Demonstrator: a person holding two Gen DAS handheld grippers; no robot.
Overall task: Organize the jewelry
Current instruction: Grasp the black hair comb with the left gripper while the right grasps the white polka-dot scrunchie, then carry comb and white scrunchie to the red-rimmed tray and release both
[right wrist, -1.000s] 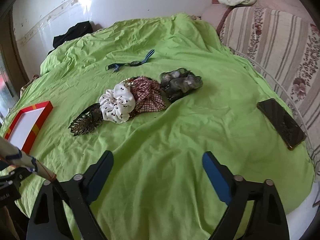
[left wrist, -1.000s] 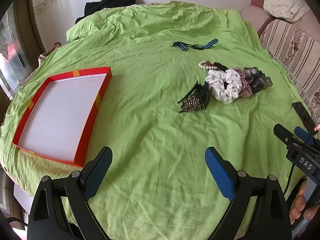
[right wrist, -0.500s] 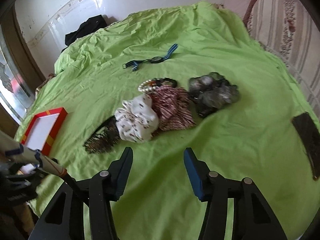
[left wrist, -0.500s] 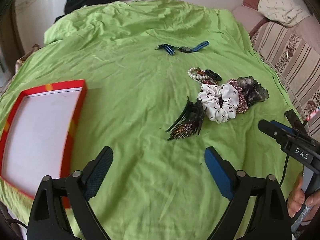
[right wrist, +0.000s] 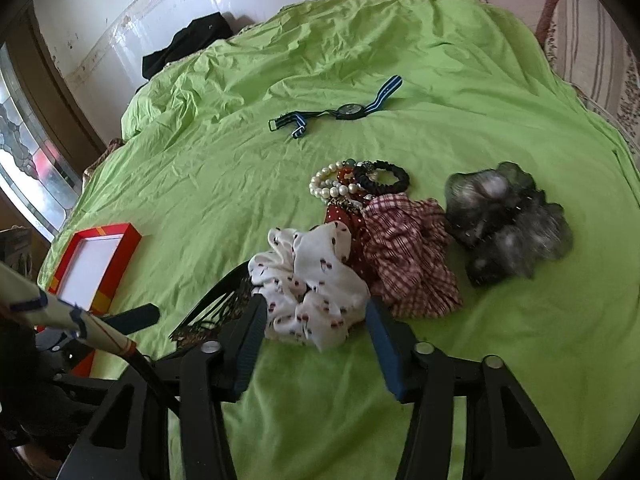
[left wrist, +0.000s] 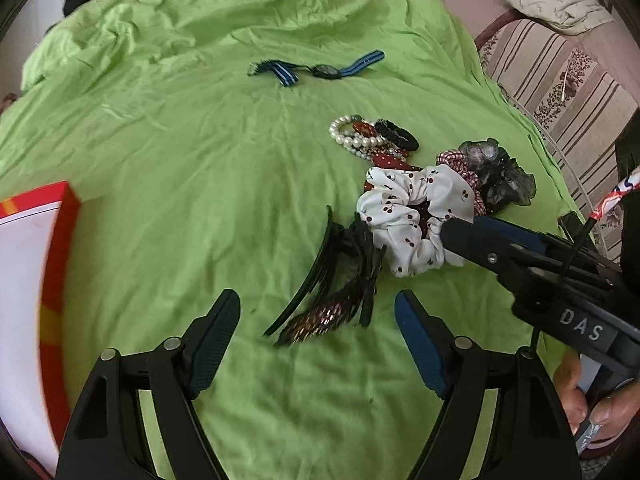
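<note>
The right gripper point(right wrist: 316, 316) stood with its jaws apart around the near edge of the white scrunchie point(right wrist: 310, 284), so closing squarely on a thick fold looked best, while the left gripper point(left wrist: 318, 320), also spread wide, hovered just short of the black feather clip point(left wrist: 340, 280).

Soft daylight fills the room, bright and even on the green sheet point(right wrist: 420, 60), with only faint shadows in its creases. In the right wrist view a white glare streaks the wall point(right wrist: 132, 28) at eleven o'clock, and the window point(right wrist: 28, 160) at nine o'clock is blown out. The dark fluffy scrunchie point(right wrist: 508, 220) at three o'clock smears with motion blur. Both views bow strongly toward black, vignetted corners, and the red tray point(left wrist: 36, 280) at nine o'clock in the left wrist view looks stretched and soft.
</note>
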